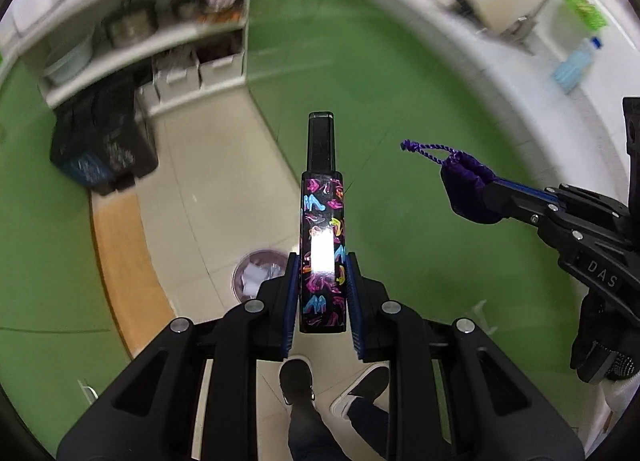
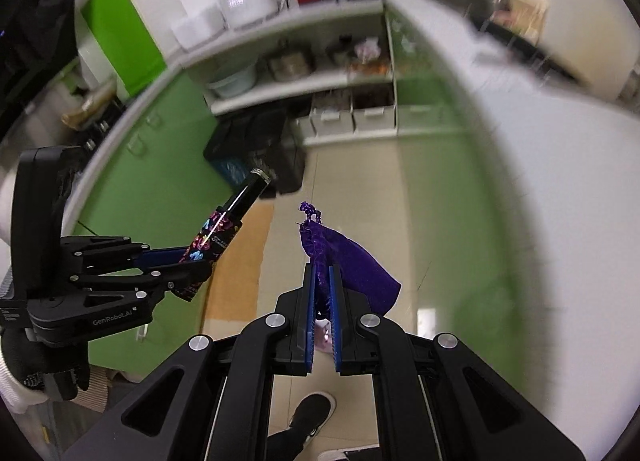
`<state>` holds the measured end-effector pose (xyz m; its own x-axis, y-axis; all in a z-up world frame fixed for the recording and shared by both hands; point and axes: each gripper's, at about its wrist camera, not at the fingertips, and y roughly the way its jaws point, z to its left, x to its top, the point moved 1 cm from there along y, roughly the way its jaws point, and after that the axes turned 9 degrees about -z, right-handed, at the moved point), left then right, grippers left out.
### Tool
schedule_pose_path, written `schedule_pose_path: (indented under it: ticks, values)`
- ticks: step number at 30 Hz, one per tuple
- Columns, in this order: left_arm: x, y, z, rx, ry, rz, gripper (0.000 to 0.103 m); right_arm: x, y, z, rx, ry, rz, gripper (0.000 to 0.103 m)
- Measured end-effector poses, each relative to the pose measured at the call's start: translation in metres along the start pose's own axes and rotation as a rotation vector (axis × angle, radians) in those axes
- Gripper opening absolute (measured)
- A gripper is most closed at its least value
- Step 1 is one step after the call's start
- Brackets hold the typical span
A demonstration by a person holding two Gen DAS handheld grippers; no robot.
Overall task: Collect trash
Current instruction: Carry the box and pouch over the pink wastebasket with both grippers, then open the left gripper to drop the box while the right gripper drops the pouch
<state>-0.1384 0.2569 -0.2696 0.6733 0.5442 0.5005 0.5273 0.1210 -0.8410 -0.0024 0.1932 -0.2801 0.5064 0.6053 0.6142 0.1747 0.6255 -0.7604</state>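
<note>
Below the left gripper (image 1: pixel 322 289), at about seven o'clock from its tips in the left wrist view, a small round waste bin (image 1: pixel 258 275) stands on the pale tiled floor (image 1: pixel 208 181), with crumpled white paper inside it. At ten o'clock a black crate (image 1: pixel 102 149) sits against the base of an open white shelf unit (image 1: pixel 132 57); the shelves carry a metal pot (image 1: pixel 130 27), a pale basin and white storage boxes (image 1: pixel 200 75), whose contents are too blurred to tell. An orange mat (image 1: pixel 124 265) lies along the green cabinet fronts (image 1: pixel 360 101).

Left tongs are clamped narrow on a slim black bottle printed with coloured shoes (image 1: pixel 323 245), its dark cap pointing to twelve o'clock. Right gripper (image 2: pixel 322 293) pinches a purple velvet drawstring pouch (image 2: pixel 352 265), the cord knot hanging free at the top; the pouch is seen at three o'clock from the left camera. Both items are held in the air above the floor. A white countertop (image 1: pixel 460 21) curves along the right, with a plastic bottle (image 1: pixel 574 65) on it. Dark shoes (image 1: pixel 296 381) of the person show at six o'clock.
</note>
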Motion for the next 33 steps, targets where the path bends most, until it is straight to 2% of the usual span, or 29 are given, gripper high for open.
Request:
schedule_pose_path:
  ticks: [3,8,14,19,21,22,23,27,33]
  values:
    - [-0.023,0.053,0.028,0.001,-0.027,0.047,0.022,-0.026,0.053,-0.005,-0.002,0.005,0.054,0.006]
    - [-0.067,0.144,0.066,-0.001,-0.081,0.128,0.022,-0.071,0.118,-0.017,-0.002,0.007,0.116,0.006]
    - [-0.111,0.231,0.09,-0.007,-0.103,0.194,0.022,-0.109,0.168,-0.033,0.002,0.021,0.156,0.006]
    - [-0.133,0.281,0.104,-0.004,-0.103,0.212,0.025,-0.138,0.203,-0.042,0.002,0.03,0.186,0.006]
    - [-0.137,0.291,0.108,0.007,-0.104,0.214,0.062,-0.146,0.214,-0.042,0.0,0.032,0.198,0.006]
    - [-0.138,0.294,0.109,0.002,-0.109,0.208,0.092,-0.149,0.218,-0.042,0.0,0.032,0.204,0.006]
    - [-0.138,0.295,0.112,-0.001,-0.114,0.195,0.1,-0.153,0.222,-0.041,0.001,0.03,0.211,0.006]
    - [-0.14,0.289,0.124,0.008,-0.133,0.194,0.1,-0.156,0.231,-0.035,0.01,0.023,0.226,0.006]
    - [-0.14,0.257,0.147,0.035,-0.185,0.175,0.1,-0.151,0.248,-0.017,0.041,-0.001,0.247,0.006]
